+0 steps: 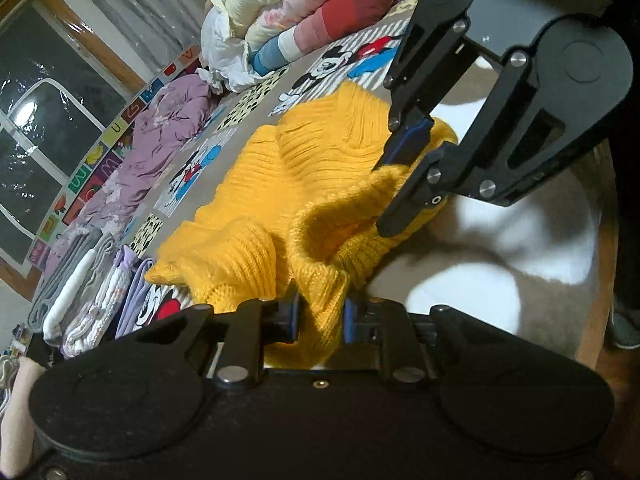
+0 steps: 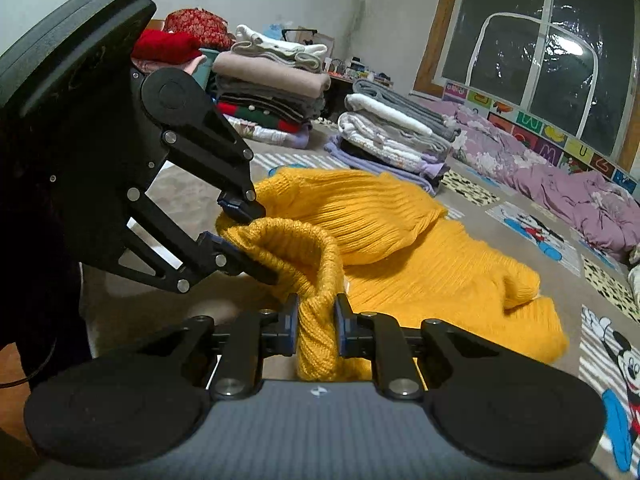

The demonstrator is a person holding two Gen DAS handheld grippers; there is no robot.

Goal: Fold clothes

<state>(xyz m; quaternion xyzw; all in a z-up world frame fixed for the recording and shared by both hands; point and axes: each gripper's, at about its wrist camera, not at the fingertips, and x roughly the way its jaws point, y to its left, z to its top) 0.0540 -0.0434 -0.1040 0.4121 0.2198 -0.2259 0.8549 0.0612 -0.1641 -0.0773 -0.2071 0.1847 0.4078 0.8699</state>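
- We see the left hand-held gripper (image 1: 320, 316) clamped on a thick ribbed fold of the yellow sweater (image 1: 304, 184), its blue-padded fingers (image 1: 291, 314) pressed nearly together with knit bulging between them.
- The right hand-held gripper (image 2: 316, 320) is likewise closed on a hem fold of the yellow sweater (image 2: 400, 240), with only the bunched knit keeping its pads apart.
- Each gripper shows in the other's view (the two sit close, on one rolled edge): the right one (image 1: 404, 188) pinches the raised edge, and so does the left one (image 2: 248, 240).
- The sweater lies crumpled on the cartoon-print rug (image 2: 608, 360), its near edge lifted off it.
- Beyond the sweater stand stacks of folded clothes (image 2: 392, 132), and a purple quilt (image 2: 580, 196) lies past it along the wall under the window (image 2: 540, 40).
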